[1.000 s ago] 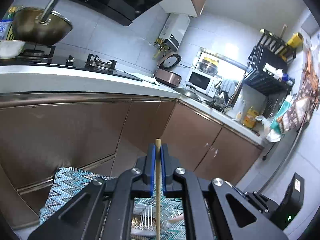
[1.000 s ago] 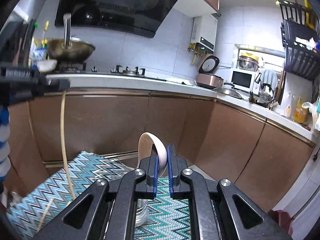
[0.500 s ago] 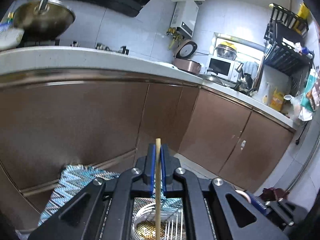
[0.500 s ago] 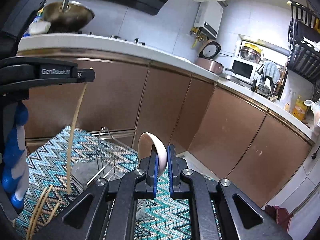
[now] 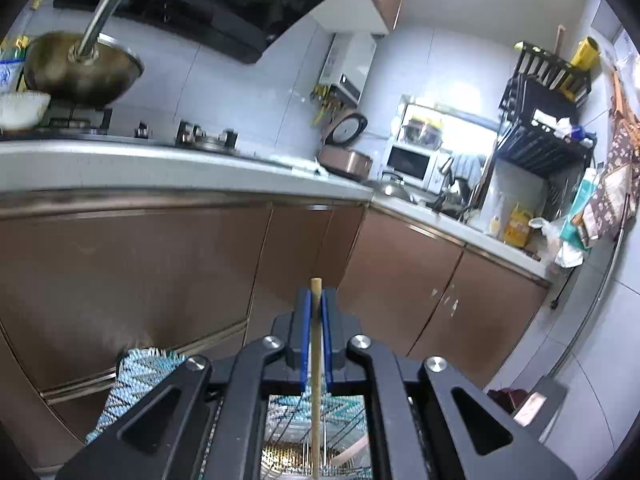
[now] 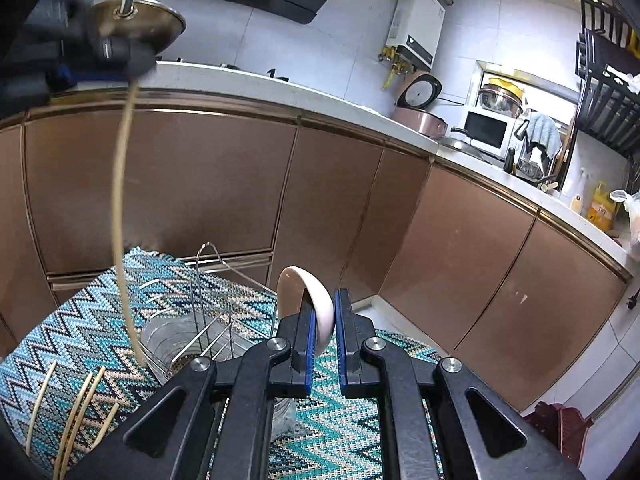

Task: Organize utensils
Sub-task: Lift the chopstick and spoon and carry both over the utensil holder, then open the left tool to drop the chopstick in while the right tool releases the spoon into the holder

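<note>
Chopstick (image 5: 316, 380) upright in left claw (image 5: 316, 308), tip down toward rack (image 6: 208, 320).

A brass-coloured metal wok (image 5: 82, 70) sits on the white counter (image 5: 160, 168). A white microwave (image 5: 410, 162) stands beside a copper-brown rice cooker (image 5: 346, 156).

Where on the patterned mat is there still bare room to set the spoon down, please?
The zigzag mat is bare right of the wire rack, toward the cabinet corner. Its left edge is crowded with loose chopsticks, and the held chopstick hangs over the rack's cup.
</note>
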`<move>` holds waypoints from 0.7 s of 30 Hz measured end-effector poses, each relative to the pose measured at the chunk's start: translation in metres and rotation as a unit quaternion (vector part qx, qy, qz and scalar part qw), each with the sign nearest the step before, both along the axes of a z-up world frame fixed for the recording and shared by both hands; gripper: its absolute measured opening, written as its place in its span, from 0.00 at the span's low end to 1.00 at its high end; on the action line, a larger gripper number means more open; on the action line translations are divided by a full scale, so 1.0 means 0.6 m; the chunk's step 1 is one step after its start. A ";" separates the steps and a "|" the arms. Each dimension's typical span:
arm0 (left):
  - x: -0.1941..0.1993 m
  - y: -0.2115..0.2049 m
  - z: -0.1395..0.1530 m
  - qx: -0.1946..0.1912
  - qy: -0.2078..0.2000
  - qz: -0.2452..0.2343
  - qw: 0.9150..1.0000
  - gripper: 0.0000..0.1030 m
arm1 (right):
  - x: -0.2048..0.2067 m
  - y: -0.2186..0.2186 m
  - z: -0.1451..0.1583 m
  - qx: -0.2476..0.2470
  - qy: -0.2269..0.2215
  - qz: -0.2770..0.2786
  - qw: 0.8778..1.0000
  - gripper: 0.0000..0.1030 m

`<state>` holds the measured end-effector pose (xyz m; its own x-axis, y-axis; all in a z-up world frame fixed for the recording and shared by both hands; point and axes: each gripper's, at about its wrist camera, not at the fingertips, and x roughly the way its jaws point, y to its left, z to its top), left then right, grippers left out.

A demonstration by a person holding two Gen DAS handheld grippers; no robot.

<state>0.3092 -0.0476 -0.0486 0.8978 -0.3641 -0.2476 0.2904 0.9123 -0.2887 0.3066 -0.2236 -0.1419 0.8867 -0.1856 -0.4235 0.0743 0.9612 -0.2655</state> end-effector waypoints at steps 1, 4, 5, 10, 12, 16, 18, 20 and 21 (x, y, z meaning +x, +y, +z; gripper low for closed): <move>-0.003 0.001 0.007 0.001 -0.009 0.004 1.000 0.05 | 0.000 -0.001 -0.001 0.002 0.001 -0.001 1.000 0.08; 0.002 0.003 0.011 -0.002 -0.011 0.009 1.000 0.05 | 0.000 -0.002 0.000 0.003 0.002 -0.001 1.000 0.08; 0.005 0.002 0.007 -0.003 -0.010 0.012 1.000 0.05 | 0.000 -0.002 0.001 0.003 0.001 -0.001 1.000 0.08; 0.041 -0.012 -0.035 0.007 0.009 0.043 0.999 0.05 | 0.003 0.001 -0.001 0.001 0.005 -0.002 1.000 0.08; 0.054 -0.021 -0.061 0.020 0.018 0.051 0.998 0.05 | 0.003 0.001 -0.006 0.002 0.008 -0.004 1.000 0.10; 0.067 -0.033 -0.102 0.036 0.036 0.047 0.998 0.06 | 0.003 0.000 -0.017 0.009 0.017 -0.007 1.000 0.15; 0.066 -0.036 -0.111 0.040 0.039 0.050 0.997 0.06 | 0.000 -0.001 -0.018 0.017 0.017 -0.006 1.000 0.31; 0.061 -0.036 -0.114 0.043 0.040 0.050 0.997 0.06 | -0.006 0.000 -0.014 0.022 0.011 -0.006 1.000 0.42; 0.058 -0.036 -0.114 0.044 0.039 0.049 0.997 0.07 | -0.008 0.001 -0.012 0.023 0.008 -0.005 1.000 0.44</move>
<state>0.3438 -0.0693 -0.1169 0.9050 -0.2488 -0.3451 0.1777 0.9581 -0.2247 0.3020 -0.2233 -0.1488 0.8775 -0.1740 -0.4468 0.0797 0.9718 -0.2218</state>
